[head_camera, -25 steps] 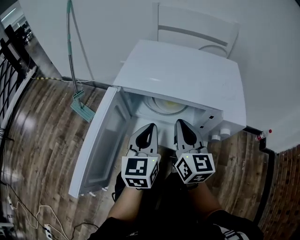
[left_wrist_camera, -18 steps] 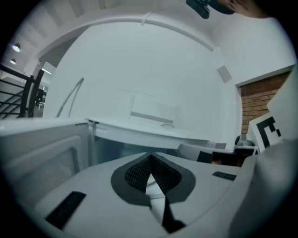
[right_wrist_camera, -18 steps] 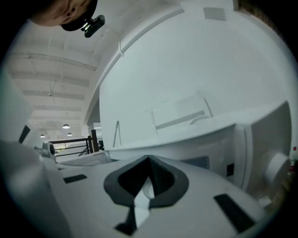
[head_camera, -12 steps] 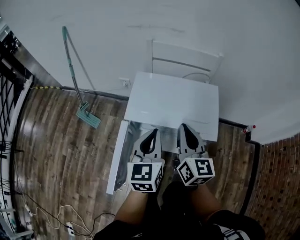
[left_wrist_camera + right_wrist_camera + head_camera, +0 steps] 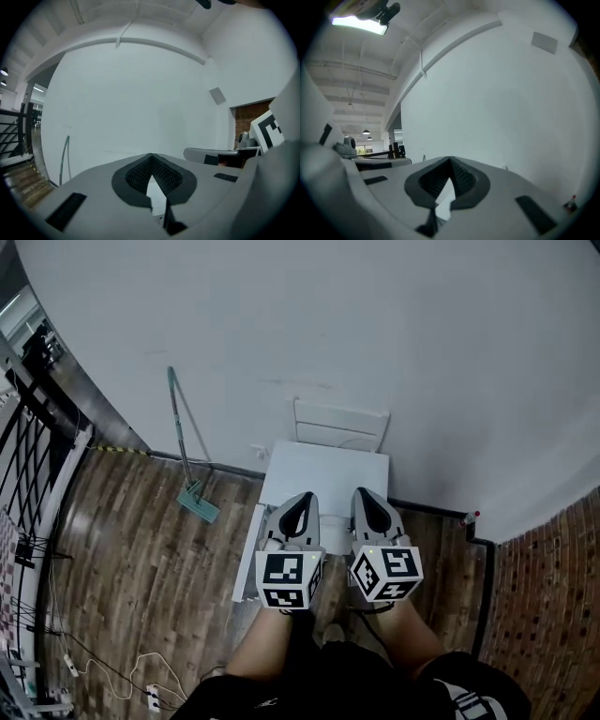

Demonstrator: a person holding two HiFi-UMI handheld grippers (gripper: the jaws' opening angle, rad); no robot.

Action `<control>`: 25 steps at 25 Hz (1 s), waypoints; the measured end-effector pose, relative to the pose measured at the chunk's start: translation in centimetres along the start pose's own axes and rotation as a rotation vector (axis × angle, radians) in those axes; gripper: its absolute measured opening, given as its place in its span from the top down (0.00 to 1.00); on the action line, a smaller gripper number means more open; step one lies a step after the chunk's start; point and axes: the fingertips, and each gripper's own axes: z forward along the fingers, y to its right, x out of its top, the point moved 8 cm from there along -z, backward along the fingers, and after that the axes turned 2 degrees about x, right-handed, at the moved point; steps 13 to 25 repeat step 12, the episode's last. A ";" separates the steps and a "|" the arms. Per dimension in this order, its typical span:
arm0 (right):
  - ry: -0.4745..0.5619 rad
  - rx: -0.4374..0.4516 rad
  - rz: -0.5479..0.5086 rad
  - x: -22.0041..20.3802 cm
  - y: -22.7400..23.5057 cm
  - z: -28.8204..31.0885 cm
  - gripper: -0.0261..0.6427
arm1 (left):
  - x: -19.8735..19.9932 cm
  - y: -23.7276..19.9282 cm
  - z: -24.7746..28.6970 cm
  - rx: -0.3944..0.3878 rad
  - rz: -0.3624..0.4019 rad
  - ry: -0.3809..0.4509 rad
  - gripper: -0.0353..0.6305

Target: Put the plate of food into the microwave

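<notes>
Two grippers sit side by side low in the head view, held out in front of the person. The left gripper [image 5: 305,501] has its jaws pressed together with nothing between them, as its own view [image 5: 151,157] shows. The right gripper [image 5: 366,495] is likewise closed and empty in its own view [image 5: 450,160]. Both point roughly level toward the white wall [image 5: 375,324].

Far below them the white microwave [image 5: 323,474] stands on the wooden floor [image 5: 141,568], its flat top facing up and its door [image 5: 247,554] swung open on the left side. Its inside is hidden under that top and behind the grippers, so the plate of food cannot be seen.

A white chair [image 5: 339,426] stands just beyond the microwave against the wall. A mop [image 5: 192,486] leans on the wall to the left, its head on the floor. A small red-capped bottle [image 5: 469,518] stands at the right by the wall, and cables [image 5: 103,667] lie on the near-left floor
</notes>
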 end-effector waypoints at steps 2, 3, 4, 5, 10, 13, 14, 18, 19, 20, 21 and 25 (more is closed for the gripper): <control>0.017 0.019 -0.009 1.4 -0.3 -1.6 0.94 | 1.2 1.2 -1.4 0.015 0.018 0.012 0.95; 0.025 0.028 -0.012 1.8 -0.5 -2.1 0.94 | 1.6 1.5 -2.0 0.020 0.023 0.016 0.95; 0.031 0.035 -0.015 2.2 -0.6 -2.4 0.94 | 1.9 1.8 -2.5 0.022 0.024 0.019 0.95; 0.036 0.043 -0.016 2.4 -0.8 -2.7 0.94 | 2.1 1.9 -3.0 0.022 0.018 0.020 0.95; 0.047 0.081 -0.024 3.1 -1.0 -3.9 0.94 | 2.5 2.2 -4.2 0.038 -0.037 0.031 0.95; 0.041 0.087 -0.030 3.2 -0.8 -4.5 0.94 | 2.7 2.6 -4.6 0.046 -0.049 0.041 0.95; 0.041 0.087 -0.030 3.2 -0.8 -4.5 0.94 | 2.7 2.6 -4.6 0.046 -0.049 0.041 0.95; 0.041 0.087 -0.030 3.2 -0.8 -4.5 0.94 | 2.7 2.6 -4.6 0.046 -0.049 0.041 0.95; 0.041 0.087 -0.030 3.2 -0.8 -4.5 0.94 | 2.7 2.6 -4.6 0.046 -0.049 0.041 0.95; 0.041 0.087 -0.030 3.2 -0.8 -4.5 0.94 | 2.7 2.6 -4.6 0.046 -0.049 0.041 0.95; 0.041 0.087 -0.030 3.2 -0.8 -4.5 0.94 | 2.7 2.6 -4.6 0.046 -0.049 0.041 0.95; 0.041 0.087 -0.030 3.2 -0.8 -4.5 0.94 | 2.7 2.6 -4.6 0.046 -0.049 0.041 0.95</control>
